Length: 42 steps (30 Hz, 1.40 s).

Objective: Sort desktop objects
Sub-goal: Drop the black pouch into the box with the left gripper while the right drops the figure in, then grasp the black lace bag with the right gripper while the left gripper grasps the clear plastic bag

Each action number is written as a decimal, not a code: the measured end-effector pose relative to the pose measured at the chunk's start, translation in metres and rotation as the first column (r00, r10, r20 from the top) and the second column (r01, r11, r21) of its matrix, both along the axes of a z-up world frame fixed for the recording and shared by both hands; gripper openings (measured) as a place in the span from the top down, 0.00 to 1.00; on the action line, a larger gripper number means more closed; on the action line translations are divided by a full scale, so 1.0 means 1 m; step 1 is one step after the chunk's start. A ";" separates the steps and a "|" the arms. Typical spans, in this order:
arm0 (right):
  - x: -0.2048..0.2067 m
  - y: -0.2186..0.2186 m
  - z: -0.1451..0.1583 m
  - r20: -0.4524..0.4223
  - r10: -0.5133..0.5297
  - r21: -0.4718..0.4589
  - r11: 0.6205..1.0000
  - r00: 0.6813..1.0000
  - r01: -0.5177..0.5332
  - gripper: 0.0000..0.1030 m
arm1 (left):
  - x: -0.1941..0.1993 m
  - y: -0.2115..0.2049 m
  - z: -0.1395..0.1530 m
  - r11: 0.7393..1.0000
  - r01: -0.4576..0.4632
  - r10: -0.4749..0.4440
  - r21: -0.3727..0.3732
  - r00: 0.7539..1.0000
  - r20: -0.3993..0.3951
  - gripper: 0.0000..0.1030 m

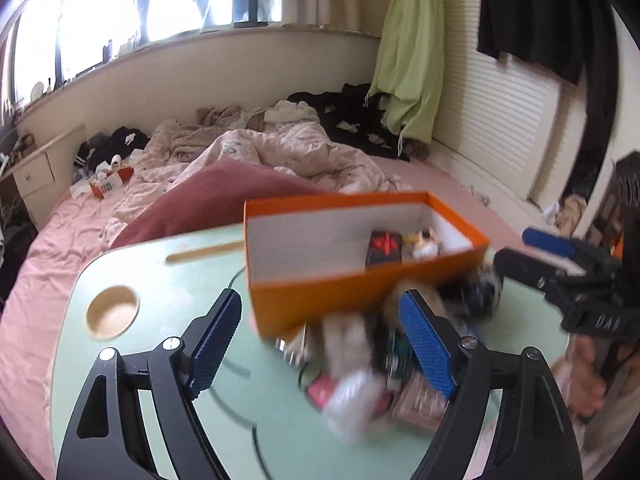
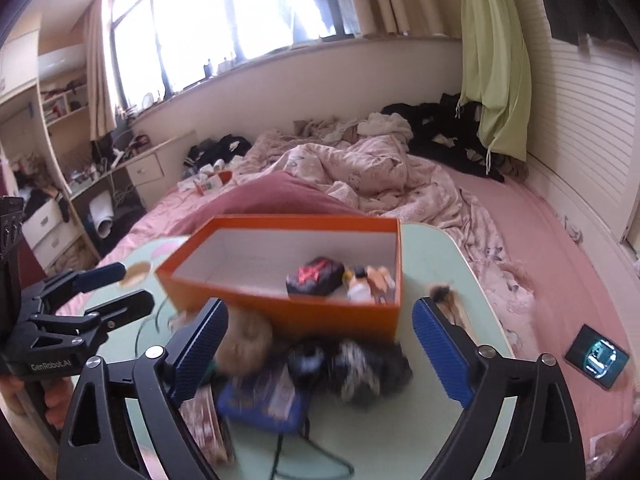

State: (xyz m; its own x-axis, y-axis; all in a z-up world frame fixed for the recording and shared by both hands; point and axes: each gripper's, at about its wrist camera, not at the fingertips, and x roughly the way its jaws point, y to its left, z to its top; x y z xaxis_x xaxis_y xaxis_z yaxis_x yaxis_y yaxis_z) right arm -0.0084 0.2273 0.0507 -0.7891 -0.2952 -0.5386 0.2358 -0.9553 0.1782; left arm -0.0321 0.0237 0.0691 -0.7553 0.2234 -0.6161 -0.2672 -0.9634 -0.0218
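Note:
An orange box (image 1: 320, 300) (image 2: 312, 314) stands open on the pale green table (image 1: 160, 264) (image 2: 432, 256). Inside it lie a black-and-red item (image 1: 383, 246) (image 2: 316, 276) and a small figure (image 1: 426, 242) (image 2: 368, 280). A blurred pile sits in front of the box: a round tan thing (image 2: 244, 338), a blue pouch (image 2: 260, 400), a dark furry thing (image 2: 360, 364) and a white object (image 1: 352, 392). My left gripper (image 1: 320, 340) (image 2: 134, 286) is open above the pile's left part. My right gripper (image 2: 320, 340) (image 1: 528, 252) is open above its right part. Neither holds anything.
The table stands on a bed with a pink sheet (image 1: 48, 260), a rumpled duvet (image 2: 380, 172) and a dark red pillow (image 1: 224, 188). A round recess (image 1: 113, 312) is in the table's left corner. A phone (image 2: 598, 358) lies on the sheet at right. A cable (image 2: 280, 452) crosses the table front.

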 end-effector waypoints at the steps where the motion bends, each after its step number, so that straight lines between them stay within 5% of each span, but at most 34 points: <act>1: 0.010 0.002 -0.004 0.001 0.006 0.003 1.000 1.000 -0.006 0.08 | 0.009 -0.002 -0.006 1.000 -0.002 0.002 -0.014 1.000 0.005 0.21; 12: 0.034 0.016 -0.068 0.112 -0.112 0.166 0.982 0.987 0.092 0.08 | 0.043 -0.033 -0.063 0.994 -0.079 0.085 -0.077 0.993 0.081 0.19; 14: 0.031 0.015 -0.080 0.130 -0.127 0.172 0.980 0.983 0.104 0.06 | 0.050 -0.036 -0.064 0.995 -0.085 0.088 -0.057 0.995 0.043 0.15; 18: 0.030 0.017 -0.084 0.125 -0.126 0.147 0.983 0.984 0.107 0.00 | 0.051 -0.035 -0.064 0.991 -0.120 0.120 -0.059 0.993 0.009 0.05; 42: 0.037 0.022 -0.086 0.095 -0.146 0.132 0.982 0.985 0.133 0.00 | 0.051 -0.037 -0.066 0.989 -0.132 0.132 -0.063 0.991 -0.004 0.01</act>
State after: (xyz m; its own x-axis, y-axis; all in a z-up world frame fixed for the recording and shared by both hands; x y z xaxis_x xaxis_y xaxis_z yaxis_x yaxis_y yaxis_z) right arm 0.0282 0.2494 -0.0356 -0.7558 -0.1119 -0.6452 0.0856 -0.9937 0.0721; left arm 0.0185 -0.0137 0.0027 -0.7753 0.0822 -0.6262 -0.1373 -0.9897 0.0400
